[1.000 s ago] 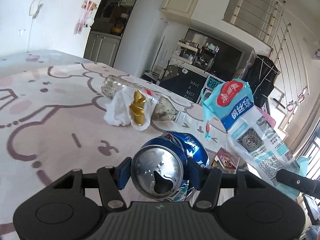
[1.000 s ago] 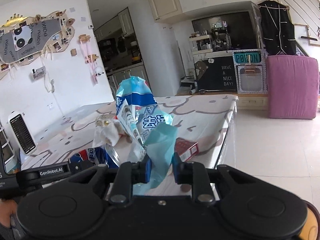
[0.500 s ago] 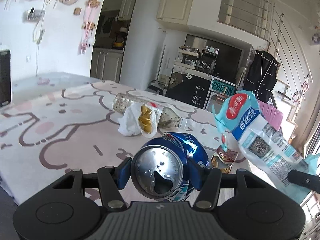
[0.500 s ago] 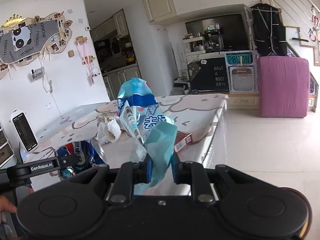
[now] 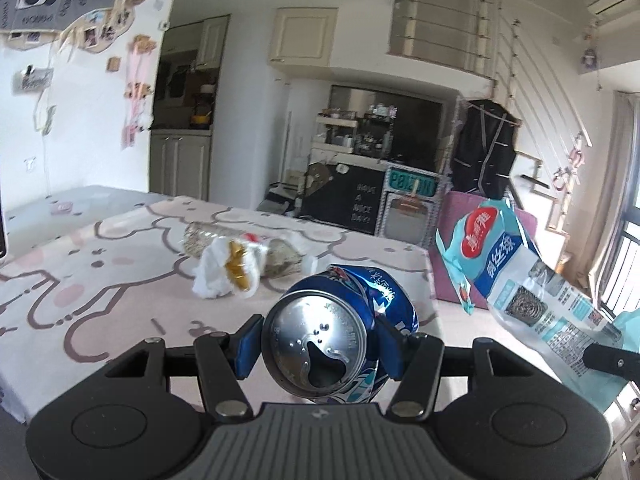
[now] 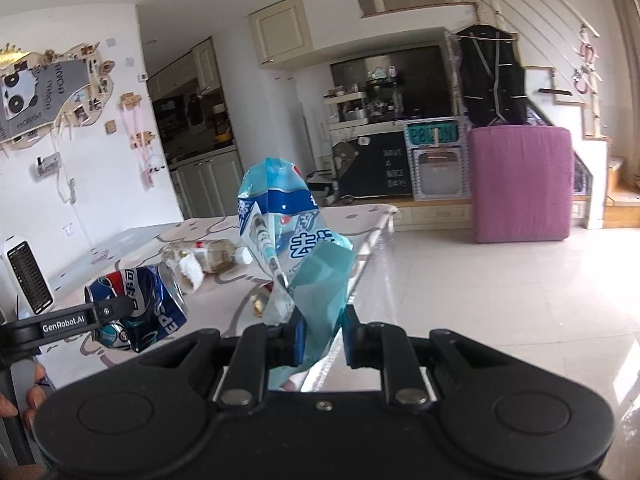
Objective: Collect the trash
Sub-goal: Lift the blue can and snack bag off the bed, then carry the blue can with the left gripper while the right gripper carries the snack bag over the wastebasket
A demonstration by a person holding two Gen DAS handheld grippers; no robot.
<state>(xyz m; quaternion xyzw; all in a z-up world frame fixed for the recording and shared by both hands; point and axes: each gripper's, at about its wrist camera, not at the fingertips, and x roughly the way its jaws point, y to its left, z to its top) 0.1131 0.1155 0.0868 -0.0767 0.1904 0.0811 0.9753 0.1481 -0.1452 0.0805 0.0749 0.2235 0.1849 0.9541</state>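
Note:
My left gripper (image 5: 316, 344) is shut on a crushed blue soda can (image 5: 340, 336), held in the air off the table; the can also shows in the right wrist view (image 6: 140, 312). My right gripper (image 6: 322, 338) is shut on a blue and clear plastic wrapper (image 6: 296, 252), which hangs at the right of the left wrist view (image 5: 520, 280). On the table (image 5: 100, 280) lie a clear plastic bottle (image 5: 276, 256) and a crumpled white tissue with gold foil (image 5: 228, 268).
A small red packet (image 6: 262, 300) lies near the table's edge. A white heater (image 6: 24, 276) stands at the left. A pink block (image 6: 520, 184) stands on the tiled floor (image 6: 500, 300) beyond the table, with dark cabinets behind.
Both grippers have pulled back and up from the table with the can and the wrapper still held. The bottle and tissue look farther away.

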